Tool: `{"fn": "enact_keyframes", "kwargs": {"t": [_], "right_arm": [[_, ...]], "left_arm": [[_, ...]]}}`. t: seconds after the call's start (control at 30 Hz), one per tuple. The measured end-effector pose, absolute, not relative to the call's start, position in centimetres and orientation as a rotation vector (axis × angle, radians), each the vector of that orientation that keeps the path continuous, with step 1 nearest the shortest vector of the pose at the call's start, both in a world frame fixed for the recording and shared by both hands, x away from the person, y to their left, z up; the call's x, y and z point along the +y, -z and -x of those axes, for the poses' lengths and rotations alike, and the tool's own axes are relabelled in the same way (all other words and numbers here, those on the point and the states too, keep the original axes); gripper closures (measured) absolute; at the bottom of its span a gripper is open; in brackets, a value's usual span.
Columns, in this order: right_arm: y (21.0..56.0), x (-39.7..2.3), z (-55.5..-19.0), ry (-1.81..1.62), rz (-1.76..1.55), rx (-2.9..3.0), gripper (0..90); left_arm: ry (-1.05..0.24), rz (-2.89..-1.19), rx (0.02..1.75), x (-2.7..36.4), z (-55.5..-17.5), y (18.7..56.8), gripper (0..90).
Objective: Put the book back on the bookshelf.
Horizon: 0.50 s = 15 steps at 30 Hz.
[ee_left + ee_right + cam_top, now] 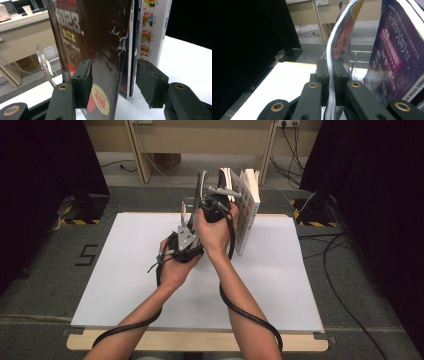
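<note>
A thin dark magazine (201,184) stands upright and bowed in a clear stand at the table's far side. My right gripper (207,202) is shut on its upper edge; in the right gripper view the jaws (330,67) pinch the curved pages (342,32). My left gripper (192,226) sits lower and nearer to me. Its jaws (113,73) stand open around the lower part of the magazine (100,37), whose cover bears "2023" and a yellow sticker. The right-hand pad (150,83) is clear of the magazine; the left-hand pad (85,80) lies close against the cover.
Upright books stand just right of the magazine: a thick white one with a colourful spine (248,210) (152,25) and a purple-covered one (392,55). The clear acrylic stand (186,206) (43,62) holds them. A white sheet (130,285) covers the table. Black curtains flank both sides.
</note>
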State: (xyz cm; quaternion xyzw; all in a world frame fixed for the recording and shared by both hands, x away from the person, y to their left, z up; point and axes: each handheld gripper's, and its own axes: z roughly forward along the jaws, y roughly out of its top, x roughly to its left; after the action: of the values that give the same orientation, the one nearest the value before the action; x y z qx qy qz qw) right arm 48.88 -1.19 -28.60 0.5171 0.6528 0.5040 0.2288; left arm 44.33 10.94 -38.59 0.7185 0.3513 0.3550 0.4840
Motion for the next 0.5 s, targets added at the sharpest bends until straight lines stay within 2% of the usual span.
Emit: {"fn": "enact_keyframes", "kwargs": {"t": [0.13,0.3,0.33,0.4,0.5], "right_arm": [[28.50,-1.00,-48.86,-1.387,-1.425,1.804,87.0],[28.42,-0.69,-48.73,-1.399,-1.405,1.828,84.8],[28.40,-0.59,-48.68,-1.402,-1.390,1.839,83.0],[28.35,-0.52,-48.63,-1.402,-1.359,1.865,78.0],[28.24,-0.63,-48.40,-1.411,-1.333,1.883,65.4]], "left_arm": [[-0.887,-1.743,0.866,10.61,-44.60,38.39,51.8],[-0.927,-1.711,0.900,10.74,-44.77,38.40,66.0],[-0.919,-1.702,0.922,10.77,-44.67,38.48,71.4],[-0.926,-1.679,0.949,10.89,-44.54,38.52,76.1],[-0.950,-1.656,0.983,11.19,-44.42,38.54,82.2]]}}
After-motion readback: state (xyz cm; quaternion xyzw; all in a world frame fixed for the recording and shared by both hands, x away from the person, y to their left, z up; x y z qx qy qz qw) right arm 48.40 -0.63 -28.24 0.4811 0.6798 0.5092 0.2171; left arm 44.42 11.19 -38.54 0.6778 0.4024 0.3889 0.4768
